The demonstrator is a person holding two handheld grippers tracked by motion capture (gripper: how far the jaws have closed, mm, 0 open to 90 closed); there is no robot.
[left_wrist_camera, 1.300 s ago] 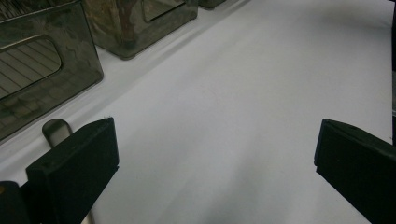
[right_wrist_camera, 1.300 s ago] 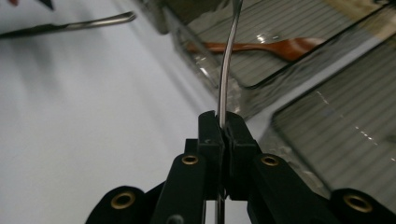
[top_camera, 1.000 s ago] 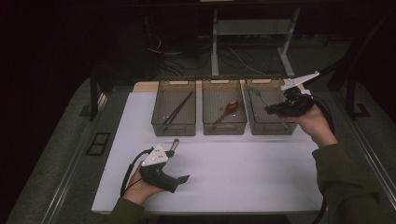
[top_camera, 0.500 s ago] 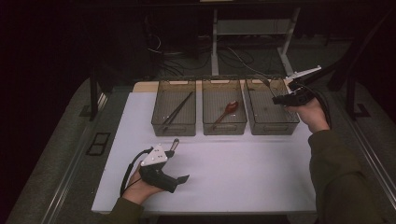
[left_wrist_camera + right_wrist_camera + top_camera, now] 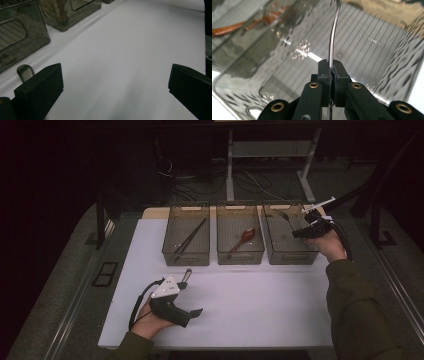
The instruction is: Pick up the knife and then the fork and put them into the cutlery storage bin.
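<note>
Three clear bins stand in a row at the back of the white mat (image 5: 260,300). The left bin (image 5: 186,256) holds dark chopsticks (image 5: 190,240), and a reddish spoon (image 5: 243,239) lies in the middle bin (image 5: 240,256). My right gripper (image 5: 296,234) hangs over the right bin (image 5: 287,256), shut on the thin handle of a metal utensil (image 5: 333,37) whose far end points down into the bin (image 5: 362,50). The jaw tips (image 5: 331,67) pinch the handle. My left gripper (image 5: 192,292) rests on the mat near the front, open with nothing between its fingers (image 5: 40,85).
A small grey rounded piece (image 5: 24,72) lies on the mat beside the left gripper's left jaw. The bin fronts (image 5: 22,37) stand close behind it. Dark floor, cables and table legs (image 5: 230,165) lie beyond the mat's far edge.
The right gripper has sunk and shifted toward the right bin, lowering the metal utensil into it. The left gripper has stayed put.
</note>
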